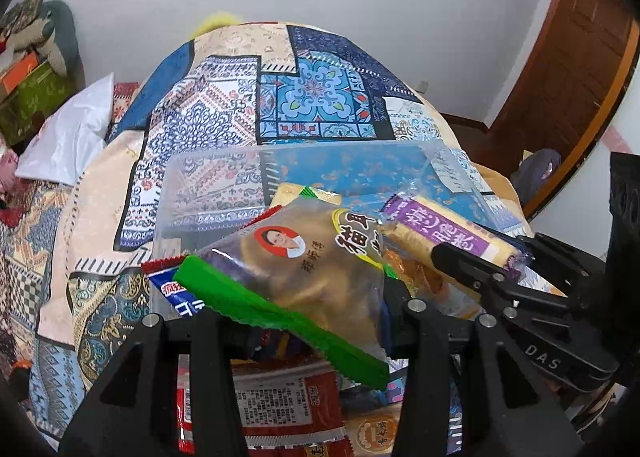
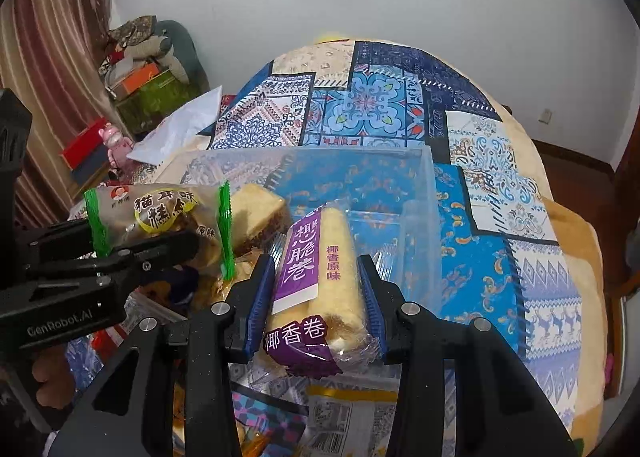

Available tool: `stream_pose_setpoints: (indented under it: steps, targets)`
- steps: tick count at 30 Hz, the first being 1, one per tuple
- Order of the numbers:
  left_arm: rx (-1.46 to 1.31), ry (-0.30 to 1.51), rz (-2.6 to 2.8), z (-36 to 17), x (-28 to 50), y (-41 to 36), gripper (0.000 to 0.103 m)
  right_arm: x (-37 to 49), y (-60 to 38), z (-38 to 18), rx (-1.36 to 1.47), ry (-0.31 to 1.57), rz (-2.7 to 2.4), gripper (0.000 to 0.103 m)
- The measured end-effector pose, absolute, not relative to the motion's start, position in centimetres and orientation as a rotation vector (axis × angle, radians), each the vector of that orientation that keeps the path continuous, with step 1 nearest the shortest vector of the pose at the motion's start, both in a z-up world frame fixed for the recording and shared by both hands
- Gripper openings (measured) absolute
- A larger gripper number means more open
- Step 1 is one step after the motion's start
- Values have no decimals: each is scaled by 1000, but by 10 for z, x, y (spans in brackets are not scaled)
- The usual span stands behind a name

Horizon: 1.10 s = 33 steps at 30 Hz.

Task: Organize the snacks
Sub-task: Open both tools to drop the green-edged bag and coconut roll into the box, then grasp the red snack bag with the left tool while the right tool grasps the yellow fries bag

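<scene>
In the left wrist view, our left gripper is clamped on a clear plastic pastry packet with green serrated ends, which lies tilted across the black fingers. It hangs above a clear plastic storage box standing on a table draped with a blue, white and beige patchwork cloth. A red snack packet lies below between the fingers. At right, our right gripper grips a yellow roll in a clear wrapper with a purple label.

In the right wrist view, our right gripper pinches that purple-labelled roll between its blue pads, which press on both sides of it, over the near wall of the clear box. At left, our left gripper carries the green-ended pastry packet, just beside a pale sponge cake slice in a clear wrapper lying in the box. The patchwork cloth spreads beyond.
</scene>
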<state>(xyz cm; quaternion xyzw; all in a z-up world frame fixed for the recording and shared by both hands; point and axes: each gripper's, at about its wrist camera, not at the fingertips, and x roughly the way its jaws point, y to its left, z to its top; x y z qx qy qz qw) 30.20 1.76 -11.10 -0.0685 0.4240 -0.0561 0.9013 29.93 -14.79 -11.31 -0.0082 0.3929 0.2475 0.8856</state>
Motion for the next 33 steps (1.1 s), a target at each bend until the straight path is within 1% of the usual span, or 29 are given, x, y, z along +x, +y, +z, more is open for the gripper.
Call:
stream_pose_setpoints:
  steps: [4,6,8,9,12,15,20,23,27,31,33]
  targets:
    - [-126,887,-100,-109,298,16,48,298,-151,-110,-9,835,509,40]
    - [-110,886,-93,-106,294,14,54,296,-152,-106,-23,828,497,47]
    - [-107,871,-80,-100,288,15,66,289,-154,-99,-34,810,492,54]
    - [-108,859,-75,-97,284,15,67,287,-155,-96,-37,801,488,58]
    - [-107,845,-78,-86,274,16,68,276,-159,-85,-43,771,479,62]
    - [-92,827,-67,-76,262,18,68,269,-164,-76,-39,758,481,63]
    - [-56,790,-53,-59,240,20,77,256,-172,-65,-32,739,477,63]
    - [-51,794,-55,-54,226,23,78,247,-176,-61,-34,734,468,64]
    - [-32,819,-48,-58,208,26,78,236,-184,-62,-36,742,457,64]
    - [-29,864,-48,-72,194,29,79,224,-194,-69,-41,764,442,64]
    - [-38,888,-47,-81,189,31,79,219,-198,-76,-42,781,437,66]
